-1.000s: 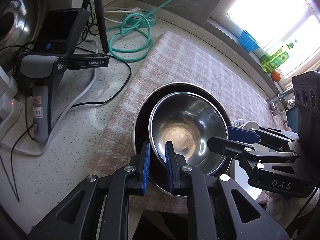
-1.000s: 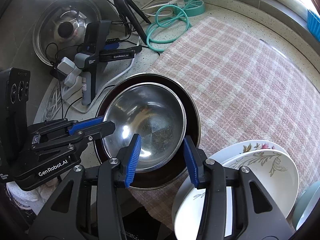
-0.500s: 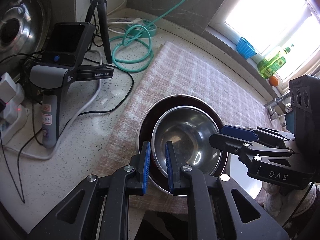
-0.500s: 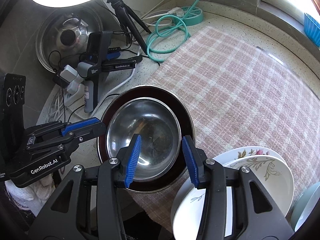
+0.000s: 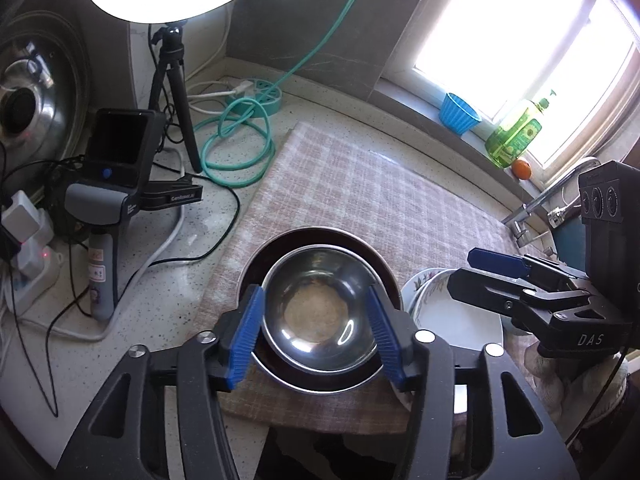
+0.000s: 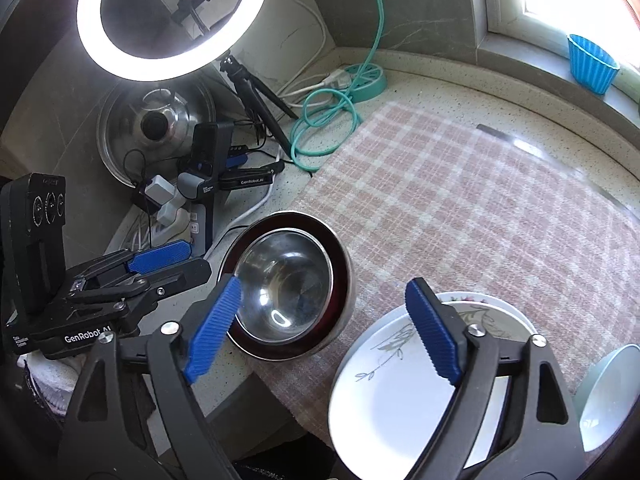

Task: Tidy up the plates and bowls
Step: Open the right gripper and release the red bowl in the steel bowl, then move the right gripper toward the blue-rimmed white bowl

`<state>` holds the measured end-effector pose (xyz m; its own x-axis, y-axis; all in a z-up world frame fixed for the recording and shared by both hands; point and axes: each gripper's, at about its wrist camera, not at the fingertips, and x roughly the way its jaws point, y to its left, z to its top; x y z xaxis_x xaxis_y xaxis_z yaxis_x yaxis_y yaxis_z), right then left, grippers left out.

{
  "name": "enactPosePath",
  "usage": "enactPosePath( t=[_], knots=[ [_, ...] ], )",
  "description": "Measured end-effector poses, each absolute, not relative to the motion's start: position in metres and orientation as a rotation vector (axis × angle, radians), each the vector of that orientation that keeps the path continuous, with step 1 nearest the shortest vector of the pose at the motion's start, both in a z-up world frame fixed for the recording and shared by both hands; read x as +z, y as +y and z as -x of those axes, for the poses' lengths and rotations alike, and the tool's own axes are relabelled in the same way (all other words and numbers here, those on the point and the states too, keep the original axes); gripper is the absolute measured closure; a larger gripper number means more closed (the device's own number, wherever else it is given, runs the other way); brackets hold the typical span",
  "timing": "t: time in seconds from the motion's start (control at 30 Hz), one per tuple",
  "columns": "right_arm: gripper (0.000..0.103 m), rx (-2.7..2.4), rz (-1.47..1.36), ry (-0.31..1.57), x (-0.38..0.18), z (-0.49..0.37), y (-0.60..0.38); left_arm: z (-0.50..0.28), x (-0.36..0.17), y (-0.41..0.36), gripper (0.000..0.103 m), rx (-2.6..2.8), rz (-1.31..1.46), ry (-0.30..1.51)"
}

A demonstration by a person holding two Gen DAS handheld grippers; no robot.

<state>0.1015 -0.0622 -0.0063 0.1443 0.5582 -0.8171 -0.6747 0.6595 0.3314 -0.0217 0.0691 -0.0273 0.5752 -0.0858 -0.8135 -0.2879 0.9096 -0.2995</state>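
The steel bowl (image 5: pixel 320 304) sits nested in a dark bowl (image 5: pixel 390 280) on the checked cloth (image 5: pixel 360 200) at the bench edge, plates (image 6: pixel 400 380) stacked just beside it. Left hand-held gripper (image 5: pixel 316 336) is opening, its jaws empty above the bowl (not touching); right hand-held gripper (image 6: pixel 324 332) is opening too, holding nothing

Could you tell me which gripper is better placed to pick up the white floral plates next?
The right gripper, probably: its opening jaws hang empty directly over the white plates. The left gripper, jaws also opening, sits over the steel bowl instead.
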Motion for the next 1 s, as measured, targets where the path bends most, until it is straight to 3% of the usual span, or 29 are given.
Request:
enactPosePath(
  t=[0.47, 1.0],
  knots=[
    [0.013, 0.700, 0.041, 1.043, 0.027, -0.122, -0.177, -0.002, -0.008, 0.005, 0.044, 0.011, 0.351, 0.920],
    [0.013, 0.444, -0.080, 1.044, 0.021, -0.143, -0.331, -0.046, -0.021, -0.091, 0.044, -0.162, 0.322, 0.950]
  ],
)
